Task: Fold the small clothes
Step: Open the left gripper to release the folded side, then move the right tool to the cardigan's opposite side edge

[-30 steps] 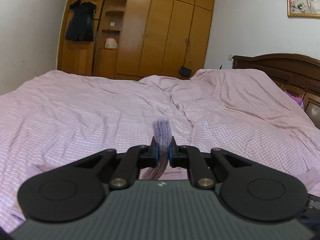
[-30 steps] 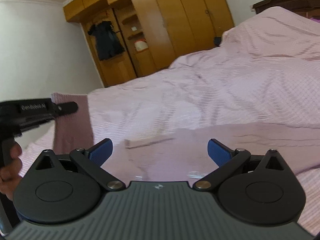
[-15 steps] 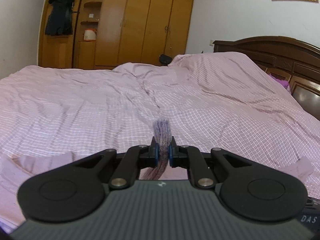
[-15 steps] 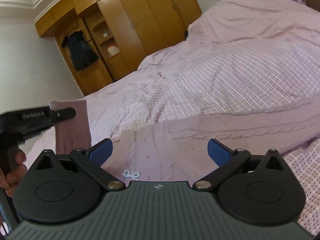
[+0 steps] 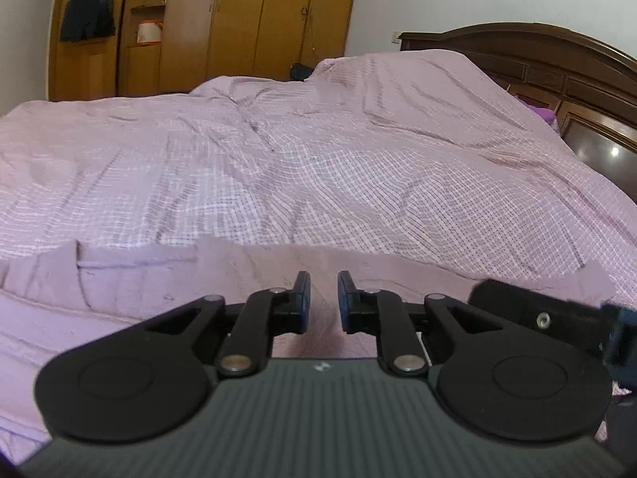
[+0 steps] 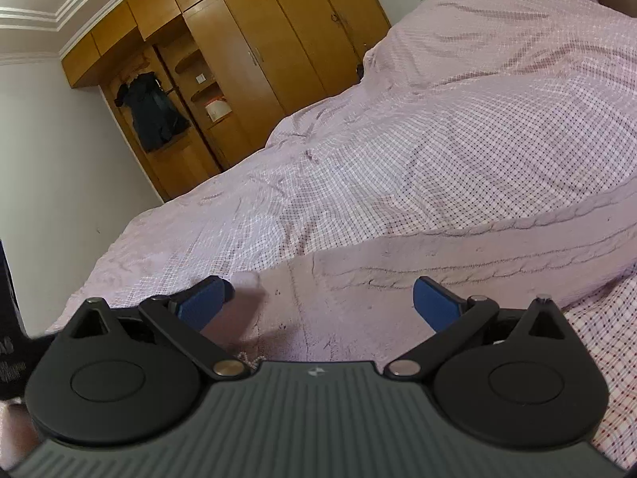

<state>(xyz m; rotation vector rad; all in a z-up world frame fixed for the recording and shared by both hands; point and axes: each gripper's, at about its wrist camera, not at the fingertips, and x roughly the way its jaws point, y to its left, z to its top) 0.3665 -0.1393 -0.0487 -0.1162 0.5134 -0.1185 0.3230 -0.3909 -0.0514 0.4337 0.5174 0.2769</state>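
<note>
A mauve cable-knit sweater (image 5: pixel 167 279) lies flat on the pink checked bed cover (image 5: pixel 318 167), near the bed's front edge. My left gripper (image 5: pixel 321 294) hovers low over it with its jaws slightly apart and nothing between them. My right gripper (image 6: pixel 318 298) is wide open over the same sweater (image 6: pixel 458 263), empty. Part of the right gripper (image 5: pixel 557 318) shows at the right of the left wrist view.
A dark wooden headboard (image 5: pixel 537 63) stands at the right. A wooden wardrobe (image 5: pixel 247 20) fills the far wall, with a dark garment (image 5: pixel 87 0) hanging at its left. The bed cover is wrinkled and stretches far ahead.
My left gripper has let go of the sweater edge it held, opened a little and dropped low over the bed. The sweater now lies flat. My right gripper stayed open and moved closer to it.
</note>
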